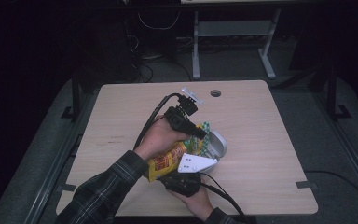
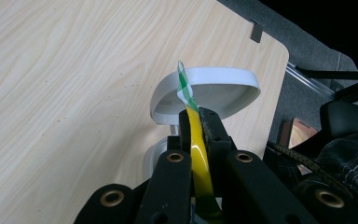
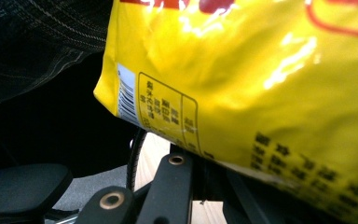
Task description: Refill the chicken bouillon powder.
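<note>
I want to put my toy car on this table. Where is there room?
The table is bare along its left side, across the far edge beside the round hole, and on its right side. It is crowded in the middle near the front, where both grippers hold the yellow bag over the white bowl.

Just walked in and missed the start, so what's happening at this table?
A person holds a yellow snack bag with both grippers above a white bowl on the wooden table. The left gripper is shut on the bag's green-and-white top edge; the right gripper clamps its bottom edge.
</note>
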### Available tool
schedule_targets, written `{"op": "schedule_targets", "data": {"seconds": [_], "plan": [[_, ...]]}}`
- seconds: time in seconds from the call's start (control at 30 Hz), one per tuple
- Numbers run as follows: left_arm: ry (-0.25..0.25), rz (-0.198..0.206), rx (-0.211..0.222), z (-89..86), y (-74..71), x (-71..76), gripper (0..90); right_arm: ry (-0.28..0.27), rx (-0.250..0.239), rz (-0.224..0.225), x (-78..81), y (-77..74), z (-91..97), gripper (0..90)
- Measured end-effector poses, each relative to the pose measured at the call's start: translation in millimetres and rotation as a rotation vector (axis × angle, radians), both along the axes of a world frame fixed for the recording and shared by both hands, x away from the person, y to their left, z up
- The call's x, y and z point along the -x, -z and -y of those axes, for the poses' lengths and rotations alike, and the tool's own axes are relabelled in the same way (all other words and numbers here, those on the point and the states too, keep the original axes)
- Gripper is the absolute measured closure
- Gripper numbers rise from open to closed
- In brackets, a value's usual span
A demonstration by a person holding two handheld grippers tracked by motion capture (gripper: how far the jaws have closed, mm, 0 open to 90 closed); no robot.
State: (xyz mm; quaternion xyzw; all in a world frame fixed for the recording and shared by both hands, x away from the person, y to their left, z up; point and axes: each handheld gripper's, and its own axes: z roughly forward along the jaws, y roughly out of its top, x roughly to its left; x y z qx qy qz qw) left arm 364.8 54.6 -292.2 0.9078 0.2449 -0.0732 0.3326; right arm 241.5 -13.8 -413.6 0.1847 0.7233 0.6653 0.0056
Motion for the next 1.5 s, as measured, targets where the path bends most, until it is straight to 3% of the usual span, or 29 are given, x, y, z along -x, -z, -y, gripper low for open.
{"op": "schedule_targets", "data": {"seconds": [1.5], "plan": [[-0.004,-0.002,-0.015,3.5,-1.1,1.4,89.8,-0.002,-0.019,-0.002,1.1,-1.0,-0.2,90.0]]}}
